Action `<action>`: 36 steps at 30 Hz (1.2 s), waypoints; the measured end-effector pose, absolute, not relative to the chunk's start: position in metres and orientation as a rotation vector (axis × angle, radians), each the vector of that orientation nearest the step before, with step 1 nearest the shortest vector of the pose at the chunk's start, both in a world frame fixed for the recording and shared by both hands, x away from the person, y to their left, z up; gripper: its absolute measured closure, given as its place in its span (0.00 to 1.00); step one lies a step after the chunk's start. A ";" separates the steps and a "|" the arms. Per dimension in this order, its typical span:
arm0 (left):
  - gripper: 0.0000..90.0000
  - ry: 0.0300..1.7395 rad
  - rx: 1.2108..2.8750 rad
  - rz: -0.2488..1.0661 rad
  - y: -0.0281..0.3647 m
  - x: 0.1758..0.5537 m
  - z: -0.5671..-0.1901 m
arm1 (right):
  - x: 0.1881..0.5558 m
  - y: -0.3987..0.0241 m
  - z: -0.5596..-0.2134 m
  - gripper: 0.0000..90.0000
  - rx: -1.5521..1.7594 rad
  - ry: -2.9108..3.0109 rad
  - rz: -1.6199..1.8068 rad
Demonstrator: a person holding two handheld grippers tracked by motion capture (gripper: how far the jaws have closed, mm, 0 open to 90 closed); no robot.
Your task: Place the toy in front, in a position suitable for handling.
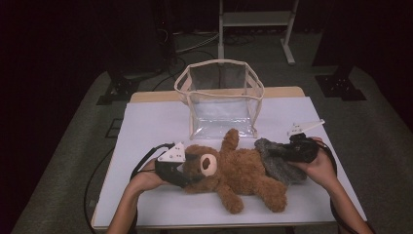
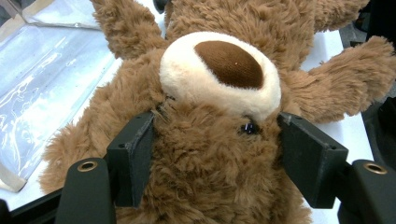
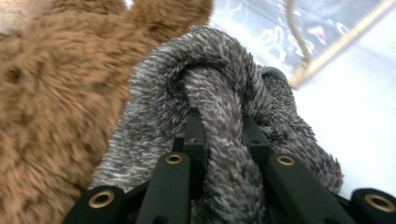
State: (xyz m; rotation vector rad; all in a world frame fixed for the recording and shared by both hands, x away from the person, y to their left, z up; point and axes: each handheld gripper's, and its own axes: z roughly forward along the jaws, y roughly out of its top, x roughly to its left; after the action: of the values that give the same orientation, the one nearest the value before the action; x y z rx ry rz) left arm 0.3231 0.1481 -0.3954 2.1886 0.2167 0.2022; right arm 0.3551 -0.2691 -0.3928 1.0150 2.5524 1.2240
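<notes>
Brown plush bear's head (image 2: 205, 140) sits clamped in the left hand-held gripper (image 2: 212, 154); the right hand-held gripper (image 3: 224, 135) pinches grey fabric (image 3: 224, 93).

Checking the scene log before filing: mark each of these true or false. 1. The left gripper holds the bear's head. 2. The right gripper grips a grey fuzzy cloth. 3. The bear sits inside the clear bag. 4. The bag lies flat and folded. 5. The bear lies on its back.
1. True: the left gripper clamps the bear at the head.
2. True: the right gripper pinches the grey cloth.
3. False: the bear lies on the table, in front of the bag.
4. False: the bag stands upright and open.
5. True: its muzzle faces up.
</notes>
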 end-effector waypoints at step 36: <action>0.32 0.306 2.156 0.237 0.147 0.332 -0.397 | 0.304 -0.242 -0.350 0.85 0.754 2.606 1.379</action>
State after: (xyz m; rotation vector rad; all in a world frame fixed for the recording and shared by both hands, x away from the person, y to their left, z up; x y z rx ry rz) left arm 0.3320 0.1467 -0.3966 2.1564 0.3059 0.2371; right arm 0.3042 -0.2416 -0.3498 0.7543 2.6062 1.3792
